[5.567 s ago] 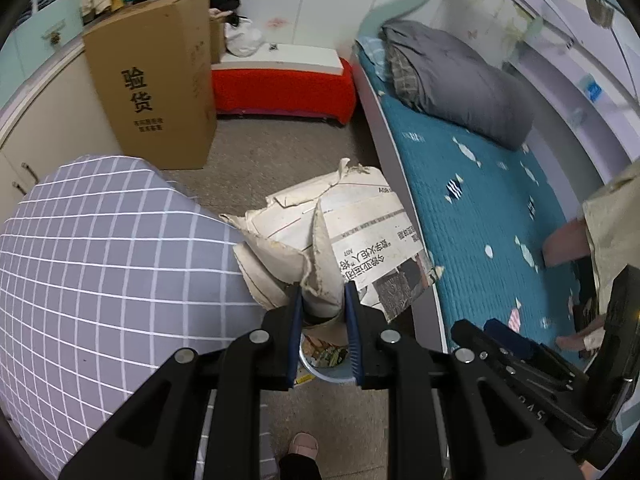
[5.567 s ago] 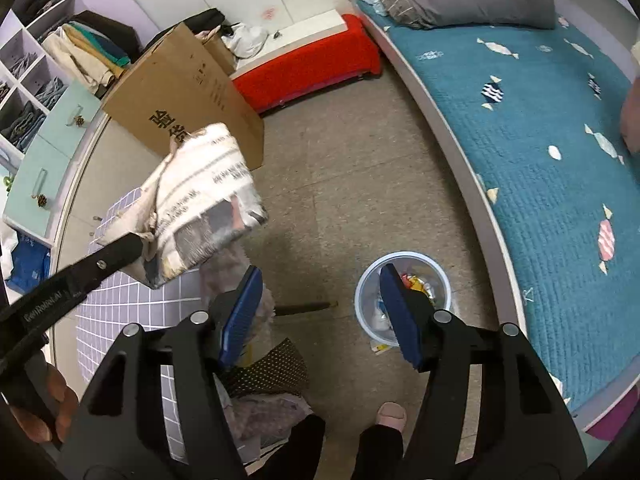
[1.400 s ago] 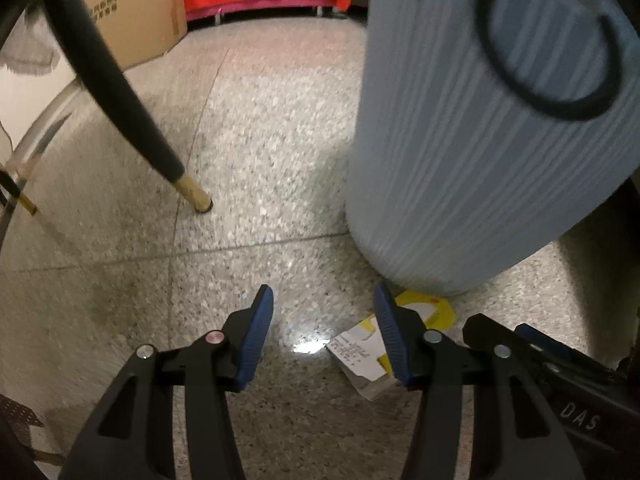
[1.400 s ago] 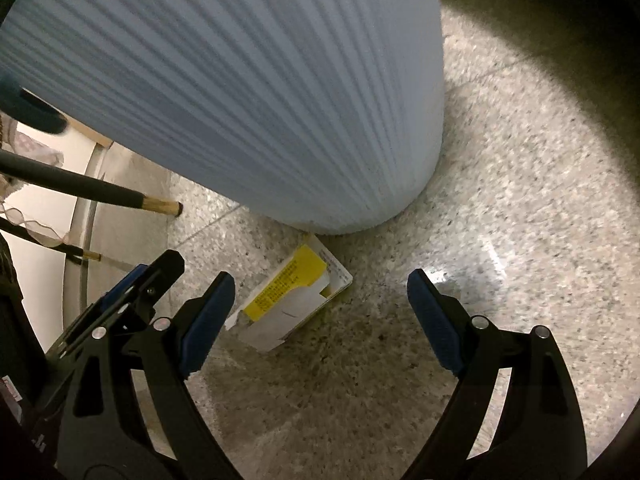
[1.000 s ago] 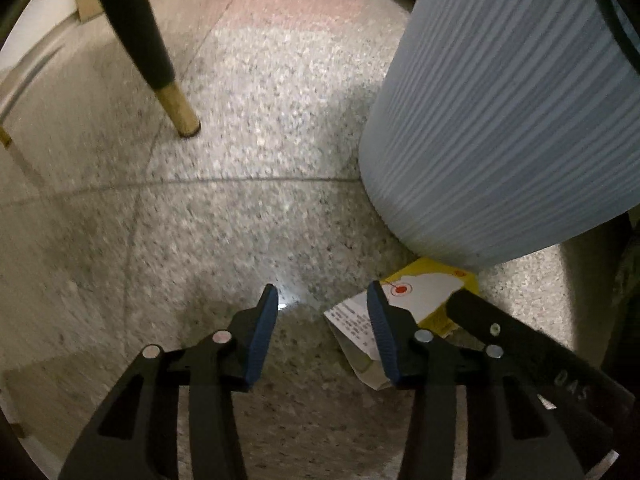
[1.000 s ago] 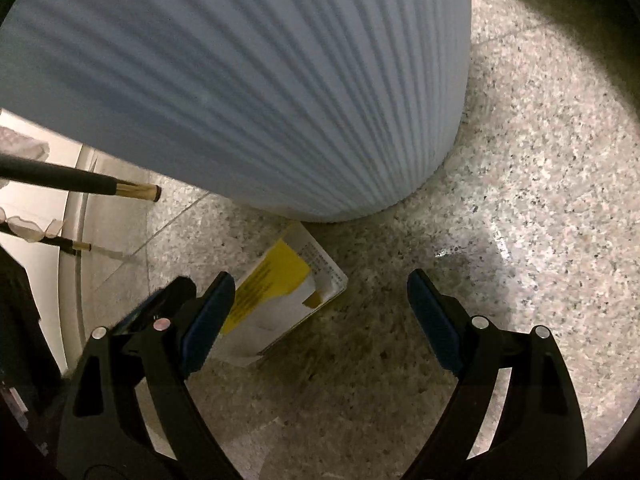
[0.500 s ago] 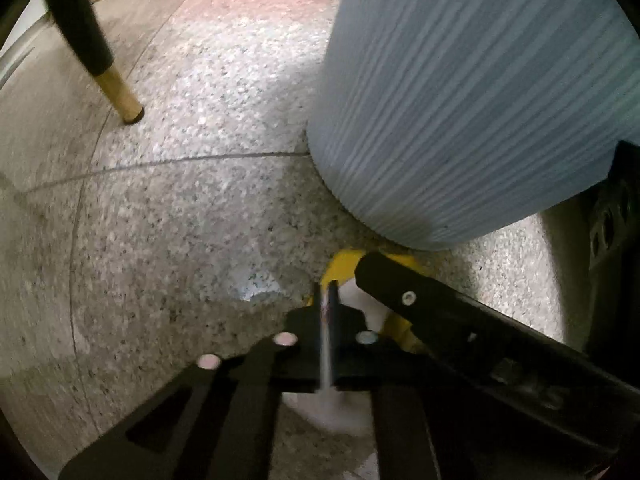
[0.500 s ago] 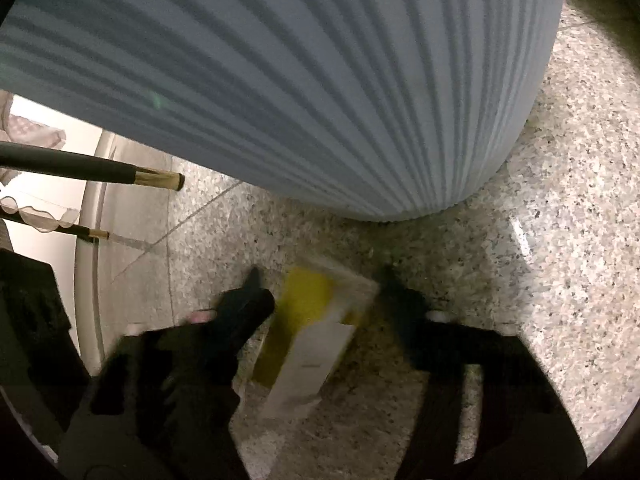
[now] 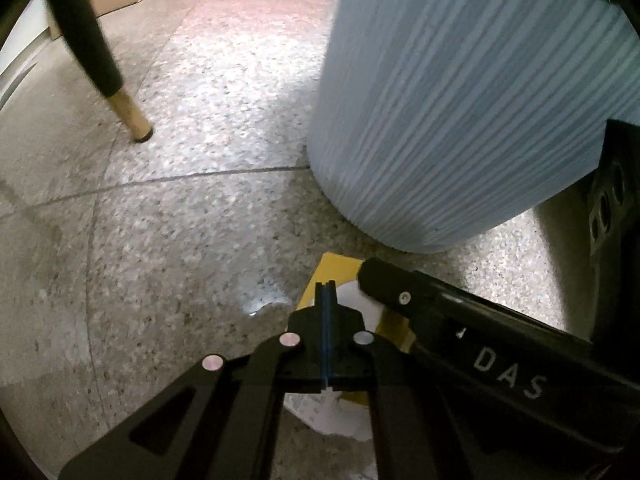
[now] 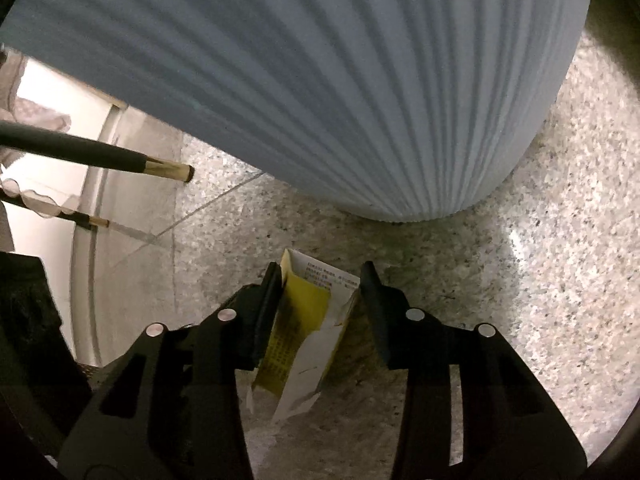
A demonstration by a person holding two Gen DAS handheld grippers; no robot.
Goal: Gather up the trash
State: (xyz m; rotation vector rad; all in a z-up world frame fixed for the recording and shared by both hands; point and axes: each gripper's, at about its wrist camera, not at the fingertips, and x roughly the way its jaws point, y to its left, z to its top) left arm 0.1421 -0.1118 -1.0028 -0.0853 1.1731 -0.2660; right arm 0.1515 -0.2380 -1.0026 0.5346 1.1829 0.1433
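Here the right hand-held gripper (image 10: 322, 280) clamps a yellow carton (image 10: 304, 332) (crumpled).

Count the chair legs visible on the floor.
2. In the right wrist view, one leg touches down left of the blue bin; a thinner-looking one stands farther left, below it. Others may be hidden out of frame.

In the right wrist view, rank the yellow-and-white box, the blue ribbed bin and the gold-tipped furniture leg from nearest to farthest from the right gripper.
1. Yellow-and-white box: between the right gripper's jaws, which have just been closing.
2. Blue ribbed bin: just ahead, its base past the box.
3. Gold-tipped furniture leg: farthest, off to the upper left.
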